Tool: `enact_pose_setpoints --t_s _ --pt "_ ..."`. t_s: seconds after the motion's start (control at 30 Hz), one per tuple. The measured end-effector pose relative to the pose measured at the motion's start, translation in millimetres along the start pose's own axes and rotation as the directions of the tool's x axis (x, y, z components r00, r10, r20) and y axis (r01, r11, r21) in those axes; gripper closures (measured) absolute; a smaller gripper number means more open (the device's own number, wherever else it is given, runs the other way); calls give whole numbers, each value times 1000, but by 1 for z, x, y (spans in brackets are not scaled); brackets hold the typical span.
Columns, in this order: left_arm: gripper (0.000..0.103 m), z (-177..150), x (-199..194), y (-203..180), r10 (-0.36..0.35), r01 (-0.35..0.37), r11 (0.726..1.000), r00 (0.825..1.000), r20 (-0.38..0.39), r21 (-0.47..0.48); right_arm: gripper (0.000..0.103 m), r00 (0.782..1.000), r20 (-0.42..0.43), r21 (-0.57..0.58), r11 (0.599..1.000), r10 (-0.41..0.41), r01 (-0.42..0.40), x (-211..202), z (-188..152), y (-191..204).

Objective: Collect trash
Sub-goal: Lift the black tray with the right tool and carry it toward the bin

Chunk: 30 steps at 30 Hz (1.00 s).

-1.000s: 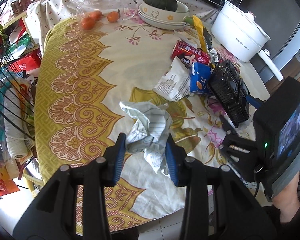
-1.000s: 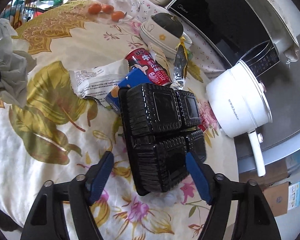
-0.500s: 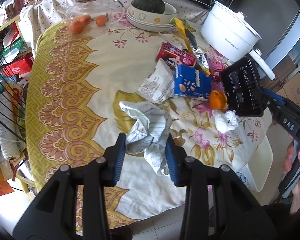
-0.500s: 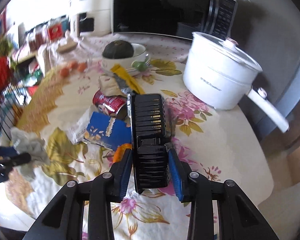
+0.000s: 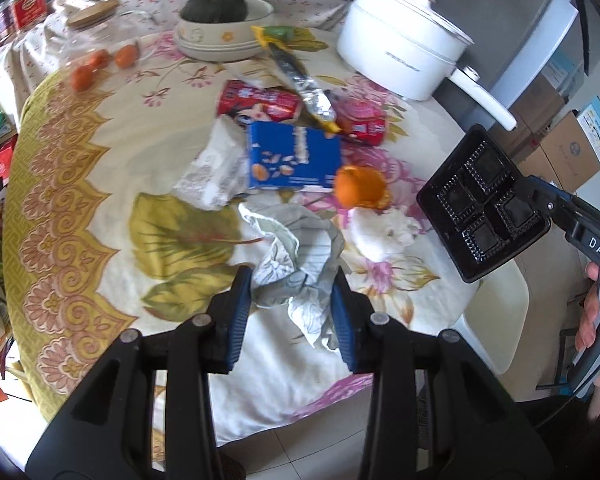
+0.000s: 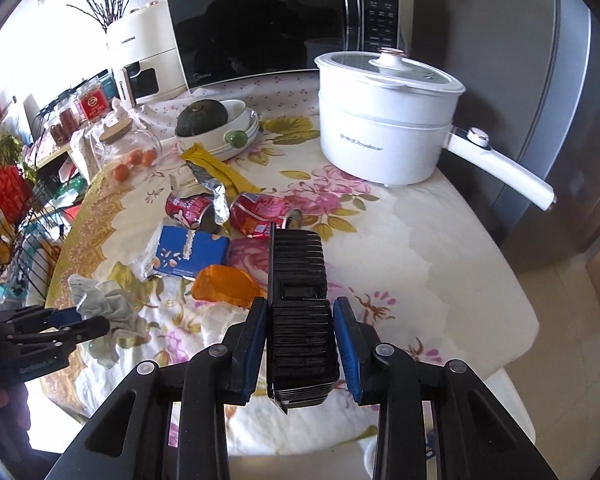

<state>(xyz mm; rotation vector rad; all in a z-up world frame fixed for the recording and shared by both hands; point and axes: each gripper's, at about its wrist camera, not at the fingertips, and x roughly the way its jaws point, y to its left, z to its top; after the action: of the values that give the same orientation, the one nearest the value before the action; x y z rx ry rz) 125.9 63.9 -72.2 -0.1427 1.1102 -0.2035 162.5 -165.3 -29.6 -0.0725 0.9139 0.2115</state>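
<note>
A round table (image 6: 440,248) under a floral cloth stands on pale floor tiles (image 5: 284,448); behind it a black microwave (image 6: 276,28), right of it a grey fridge (image 6: 572,92).

Your left gripper (image 5: 292,312) and right gripper (image 6: 300,340), black linkage arms, ribbed blue pads, silver pivot screws, white "DAS" lettering, bare fingers on the handle

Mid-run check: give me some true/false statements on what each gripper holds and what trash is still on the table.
1. The right gripper is shut on the black plastic tray. True.
2. The left gripper is open and holds nothing. False: it clamps the crumpled paper.
3. The blue box lies on the table. True.
4. The white pot has no lid. False: its lid is on.
</note>
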Motion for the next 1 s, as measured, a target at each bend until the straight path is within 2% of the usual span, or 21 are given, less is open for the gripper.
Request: enact_pose_setpoints --t_s 0.27,0.63,0.87,1.0 --pt "63 2 11 -50 -49 49 996 999 -2 74 69 1000 3 33 999 -30 30 -20 -15 -34" --pt "63 -1 29 -113 -104 106 982 994 -22 156 69 995 -27 109 990 -92 94 -51 -53 -104" --pt "63 -11 47 -167 -136 147 959 989 -62 244 69 988 -79 162 976 -136 148 -61 -87 -149" --pt "63 -19 57 -197 -155 174 939 984 -86 296 73 980 -116 182 966 -162 181 -62 -103 -167"
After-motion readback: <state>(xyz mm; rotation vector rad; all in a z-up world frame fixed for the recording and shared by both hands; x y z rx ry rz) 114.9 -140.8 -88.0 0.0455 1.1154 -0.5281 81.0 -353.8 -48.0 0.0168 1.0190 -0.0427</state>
